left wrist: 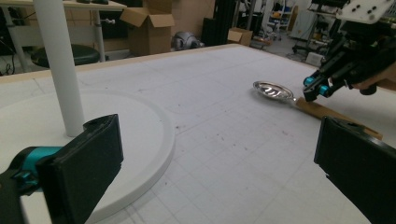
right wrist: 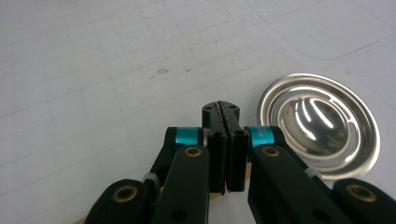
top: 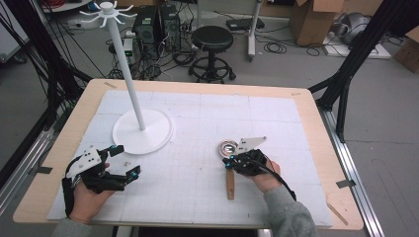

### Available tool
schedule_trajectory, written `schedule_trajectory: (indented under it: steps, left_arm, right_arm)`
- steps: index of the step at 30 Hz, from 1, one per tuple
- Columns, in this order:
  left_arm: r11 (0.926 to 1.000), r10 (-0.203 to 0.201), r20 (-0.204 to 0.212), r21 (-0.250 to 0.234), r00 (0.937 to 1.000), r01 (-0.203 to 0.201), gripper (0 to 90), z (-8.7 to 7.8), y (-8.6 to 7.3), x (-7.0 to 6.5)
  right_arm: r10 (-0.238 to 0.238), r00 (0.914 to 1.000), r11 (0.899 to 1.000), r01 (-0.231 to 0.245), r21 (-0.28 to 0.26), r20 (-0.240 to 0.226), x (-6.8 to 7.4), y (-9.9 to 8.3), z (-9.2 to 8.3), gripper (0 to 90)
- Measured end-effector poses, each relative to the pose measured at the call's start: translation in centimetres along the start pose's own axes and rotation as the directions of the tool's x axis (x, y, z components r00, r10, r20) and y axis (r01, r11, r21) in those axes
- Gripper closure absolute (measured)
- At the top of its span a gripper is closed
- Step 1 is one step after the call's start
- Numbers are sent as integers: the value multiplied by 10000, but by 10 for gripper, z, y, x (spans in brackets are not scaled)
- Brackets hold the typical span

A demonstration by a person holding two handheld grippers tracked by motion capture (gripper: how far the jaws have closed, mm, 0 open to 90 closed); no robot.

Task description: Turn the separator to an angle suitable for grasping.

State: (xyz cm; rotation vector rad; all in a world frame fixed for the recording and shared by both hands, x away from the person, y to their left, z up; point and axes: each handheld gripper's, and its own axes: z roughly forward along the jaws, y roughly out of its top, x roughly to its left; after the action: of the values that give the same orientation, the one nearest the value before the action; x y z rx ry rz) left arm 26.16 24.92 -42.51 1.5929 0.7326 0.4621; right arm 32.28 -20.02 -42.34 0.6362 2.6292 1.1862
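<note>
A ladle lies on the white mat (top: 197, 128), its shiny metal bowl (top: 228, 147) pointing away and its wooden handle (top: 230, 185) toward the front edge. My right gripper (top: 228, 160) hovers over the ladle's neck, jaws pressed together with nothing between them. In the right gripper view the shut tips (right wrist: 221, 109) sit just left of the bowl (right wrist: 320, 123). My left gripper (top: 126, 160) rests at the front left, jaws wide open and empty, beside the stand's base. The left gripper view looks between its jaws (left wrist: 219, 163) toward the ladle (left wrist: 272, 90) and the right gripper (left wrist: 314, 91).
A white stand with a round base (top: 143, 132) and a tall pole (top: 127, 69) topped by hooks occupies the mat's left half. The wooden table edge (top: 316, 123) frames the mat. A stool (top: 212, 39) and boxes stand on the floor beyond.
</note>
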Motion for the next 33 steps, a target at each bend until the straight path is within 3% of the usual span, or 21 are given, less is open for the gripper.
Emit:
schedule_trajectory:
  steps: [3, 6, 13, 25, 33]
  left_arm:
    - [10000, 74, -28, 42, 10000, -74, 17, 0, 0, 1]
    - [10000, 55, -71, -35, 10000, -55, 17, 0, 0, 2]
    - [9999, 83, -90, -77, 9999, -84, 18, 2, 1, 3]
    - [9999, 68, -116, -124, 9999, -69, 17, 3, 1, 3]
    - [9999, 22, -105, -119, 9999, -23, 17, 3, 1, 3]
  right_arm:
    - [-61, 9999, 9998, 63, -202, 86, 4, -7, -12, 900]
    - [168, 9997, 9994, -162, -316, 182, 5, -20, -25, 900]
    - [323, 9995, 9994, -322, -148, 34, 10, -39, -36, 900]
    - [209, 9985, 9981, -179, 584, -514, 22, -49, -29, 900]
    - [15, 9976, 9981, 27, 607, -699, 28, -44, -22, 900]
